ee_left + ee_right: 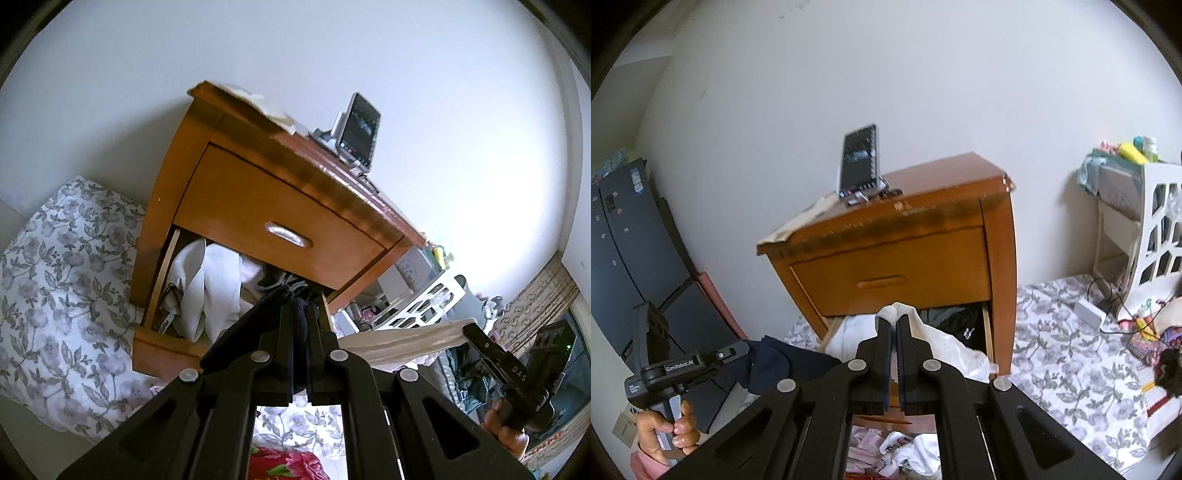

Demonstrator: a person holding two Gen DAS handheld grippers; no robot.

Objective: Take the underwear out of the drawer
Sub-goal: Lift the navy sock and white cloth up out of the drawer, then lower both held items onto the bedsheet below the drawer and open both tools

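Note:
A wooden nightstand (258, 206) has its lower drawer (162, 347) pulled open, with white clothes (207, 284) and darker items heaped inside. My left gripper (300, 306) is shut on a dark navy garment (236, 339) just in front of the drawer; in the right wrist view that navy garment (775, 365) hangs from the left gripper (738, 352), clear of the drawer. My right gripper (894, 323) is shut on a white garment (945, 347) lifted above the drawer's (987, 325) opening. The upper drawer (886, 277) is closed.
A phone on a stand (858, 166) sits on the nightstand top. Floral bedding (1071, 350) spreads to the right, with a white cut-out basket (1160, 236) and cables. Dark panels (631, 251) lean on the wall. Loose clothes (905, 450) lie below the grippers.

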